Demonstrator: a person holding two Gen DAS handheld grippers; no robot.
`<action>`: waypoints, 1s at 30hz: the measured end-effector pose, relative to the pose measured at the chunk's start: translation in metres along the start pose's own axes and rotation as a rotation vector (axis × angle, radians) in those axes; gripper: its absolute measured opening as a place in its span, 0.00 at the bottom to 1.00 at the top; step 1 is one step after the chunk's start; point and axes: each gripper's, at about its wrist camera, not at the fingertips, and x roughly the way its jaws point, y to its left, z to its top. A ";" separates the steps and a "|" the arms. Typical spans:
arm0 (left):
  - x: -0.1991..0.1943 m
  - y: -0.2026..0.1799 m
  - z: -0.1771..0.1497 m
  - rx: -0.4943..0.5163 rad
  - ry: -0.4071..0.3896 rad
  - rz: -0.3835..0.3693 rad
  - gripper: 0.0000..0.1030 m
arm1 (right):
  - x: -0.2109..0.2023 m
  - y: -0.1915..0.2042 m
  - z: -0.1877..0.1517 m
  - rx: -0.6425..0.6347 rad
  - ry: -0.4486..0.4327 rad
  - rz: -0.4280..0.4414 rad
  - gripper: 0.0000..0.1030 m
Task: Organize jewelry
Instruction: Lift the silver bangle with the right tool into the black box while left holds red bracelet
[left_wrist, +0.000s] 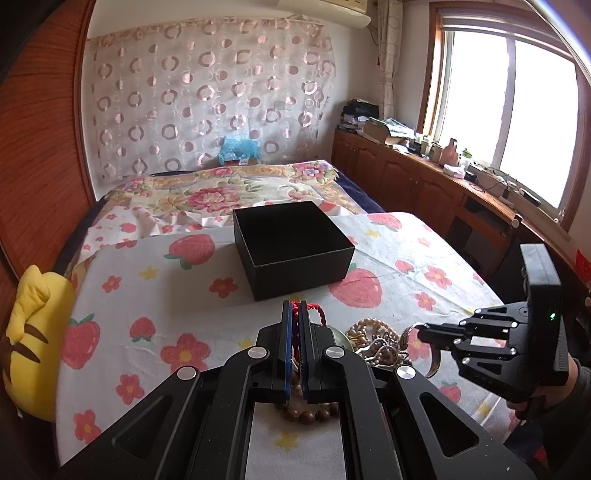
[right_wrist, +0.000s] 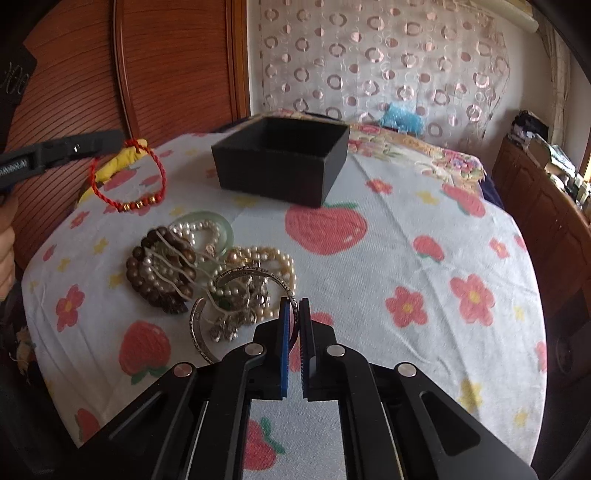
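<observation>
Your left gripper (left_wrist: 295, 308) is pinched nearly closed on the red cord bracelet (right_wrist: 127, 177); in the right wrist view it hangs as a loop off the blue pads at the upper left of the frame, its small gold and red beads lowest, lifted off the cloth. Your right gripper (right_wrist: 294, 308) is clamped on the rim of the silver bangle (right_wrist: 255, 275), just left of centre in that view, with only a thin gap left between the pads.

The black open box (left_wrist: 291, 245) sits upper centre in both views, its near wall facing you, with bare cloth between it and the jewelry heap. That heap lies lower left of centre in the right view: a brown wooden bead bracelet (right_wrist: 162, 271), pearl strands (right_wrist: 266, 258), a pale green jade bangle (right_wrist: 221, 227) and a second silver cuff (right_wrist: 197, 328), all tangled and touching. To the right of the heap you have a wide stretch of open cloth.

Everything rests on a strawberry-and-flower print cloth (right_wrist: 424, 258) whose edge falls away at the lower right. A yellow plush toy (left_wrist: 31, 343) sits at the left edge of the left view. Behind are a floral bedspread (left_wrist: 229, 192), a circle-patterned curtain (left_wrist: 207, 92), wooden cabinets (left_wrist: 406, 177) and a bright window (left_wrist: 509, 122) at upper right.
</observation>
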 end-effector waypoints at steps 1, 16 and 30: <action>0.000 0.001 0.001 0.003 -0.002 0.003 0.02 | -0.003 -0.001 0.003 0.002 -0.010 -0.001 0.05; 0.026 0.016 0.044 0.011 -0.031 0.036 0.02 | 0.029 -0.022 0.105 -0.050 -0.103 -0.018 0.05; 0.072 0.036 0.088 -0.002 -0.027 0.032 0.02 | 0.094 -0.022 0.156 -0.120 -0.055 0.043 0.11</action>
